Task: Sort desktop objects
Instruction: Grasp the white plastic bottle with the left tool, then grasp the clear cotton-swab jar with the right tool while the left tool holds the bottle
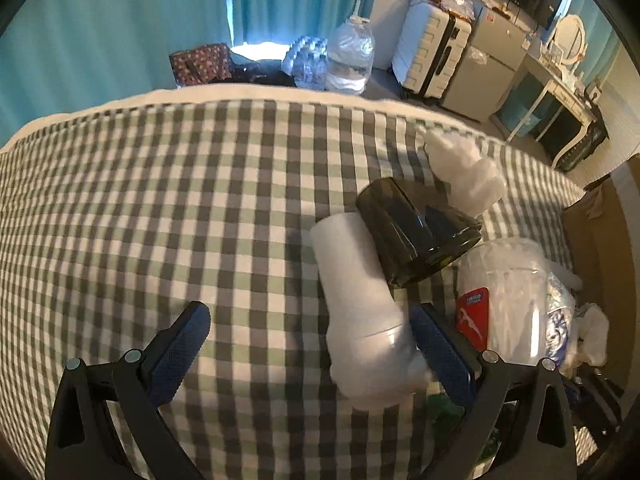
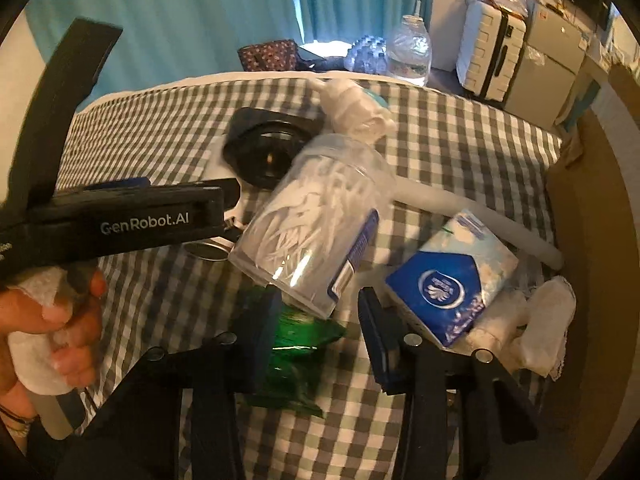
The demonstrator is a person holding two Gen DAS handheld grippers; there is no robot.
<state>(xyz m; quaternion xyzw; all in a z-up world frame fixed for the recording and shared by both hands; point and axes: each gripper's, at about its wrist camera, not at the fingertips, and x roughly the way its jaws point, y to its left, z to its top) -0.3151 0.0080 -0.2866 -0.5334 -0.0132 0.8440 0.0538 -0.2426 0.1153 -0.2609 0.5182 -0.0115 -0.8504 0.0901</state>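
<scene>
Right wrist view: my right tongs (image 2: 316, 320), half open and empty, straddle the green packet (image 2: 298, 344), clear jar (image 2: 312, 220) just beyond.

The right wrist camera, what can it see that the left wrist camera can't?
Only the right wrist view shows the blue tissue pack, the green wrapper between the right tool's fingers, and the person's hand holding the left tool.

Only the left wrist view shows the white bottle lying between the left tool's wide-open fingers.

Both show the checked cloth, the dark cup lying on its side, the clear tub of white sticks, the big water bottle and the white suitcase.
</scene>
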